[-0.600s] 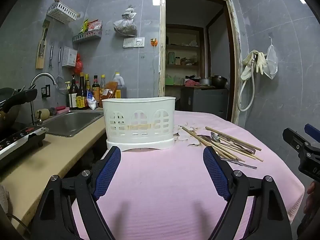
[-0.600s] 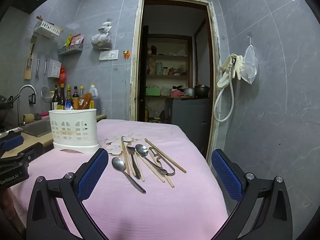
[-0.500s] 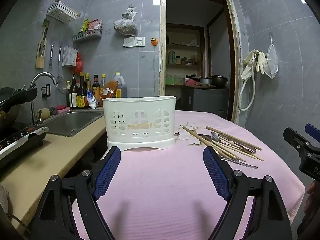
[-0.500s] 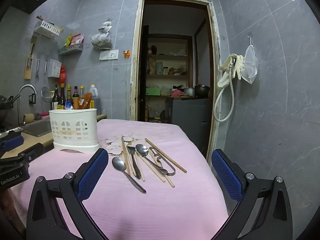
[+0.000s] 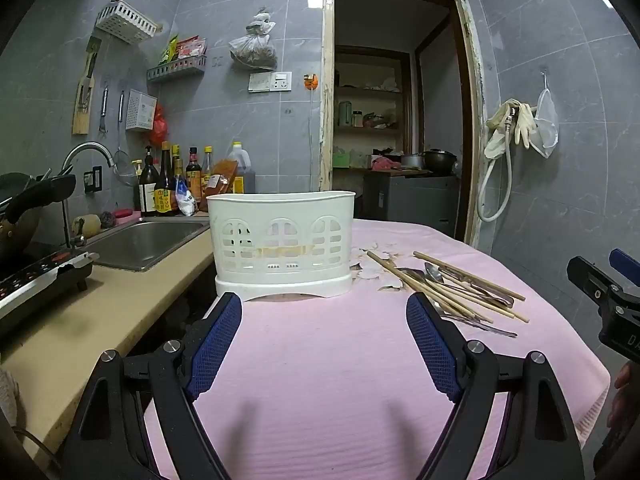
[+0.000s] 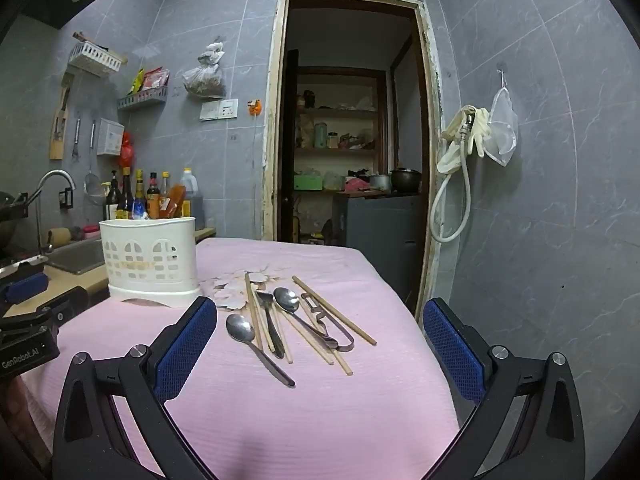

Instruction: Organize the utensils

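Steel spoons and wooden chopsticks (image 6: 296, 320): loose on pink tablecloth (image 6: 320, 420) | white slotted plastic caddy (image 5: 282, 240): upright | left gripper (image 5: 324, 344), right gripper (image 6: 320, 352): jaws spread, empty

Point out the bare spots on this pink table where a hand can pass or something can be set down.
Bare pink cloth runs from the near edge up to the utensil pile. In the left wrist view, a bare stretch lies in front of the white caddy. It is crowded where spoons, chopsticks and a peeler overlap, right of the caddy.
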### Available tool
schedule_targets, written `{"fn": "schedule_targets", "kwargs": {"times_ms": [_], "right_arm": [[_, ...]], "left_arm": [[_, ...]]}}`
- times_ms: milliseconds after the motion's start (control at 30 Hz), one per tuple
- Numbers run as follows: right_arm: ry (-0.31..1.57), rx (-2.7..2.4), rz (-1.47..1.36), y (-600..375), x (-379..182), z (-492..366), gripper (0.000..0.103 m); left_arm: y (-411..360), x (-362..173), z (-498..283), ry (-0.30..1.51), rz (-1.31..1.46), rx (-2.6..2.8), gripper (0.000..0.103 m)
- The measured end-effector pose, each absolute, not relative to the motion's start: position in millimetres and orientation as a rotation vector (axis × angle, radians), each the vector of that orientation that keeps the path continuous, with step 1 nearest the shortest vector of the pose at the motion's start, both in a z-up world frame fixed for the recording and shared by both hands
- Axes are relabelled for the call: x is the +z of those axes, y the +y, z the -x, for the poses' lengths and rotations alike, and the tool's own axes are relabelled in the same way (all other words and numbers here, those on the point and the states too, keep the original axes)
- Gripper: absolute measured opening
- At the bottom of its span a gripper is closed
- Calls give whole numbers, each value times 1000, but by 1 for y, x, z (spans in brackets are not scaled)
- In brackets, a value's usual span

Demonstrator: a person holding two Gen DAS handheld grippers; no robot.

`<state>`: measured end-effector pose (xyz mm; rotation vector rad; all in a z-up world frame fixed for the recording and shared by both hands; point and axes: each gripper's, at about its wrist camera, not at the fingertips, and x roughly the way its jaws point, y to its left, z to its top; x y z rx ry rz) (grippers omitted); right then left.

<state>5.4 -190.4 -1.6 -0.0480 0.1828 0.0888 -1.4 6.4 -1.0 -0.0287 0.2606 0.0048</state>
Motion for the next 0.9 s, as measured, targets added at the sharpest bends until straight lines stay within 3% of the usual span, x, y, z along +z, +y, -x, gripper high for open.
{"fn": "schedule_targets", "kwargs": {"times_ms": [900], "right_arm": [[187,92,48,-186,-3,-7,103]], "left_arm": [[9,-8,-4,269,34,7,80]]}}
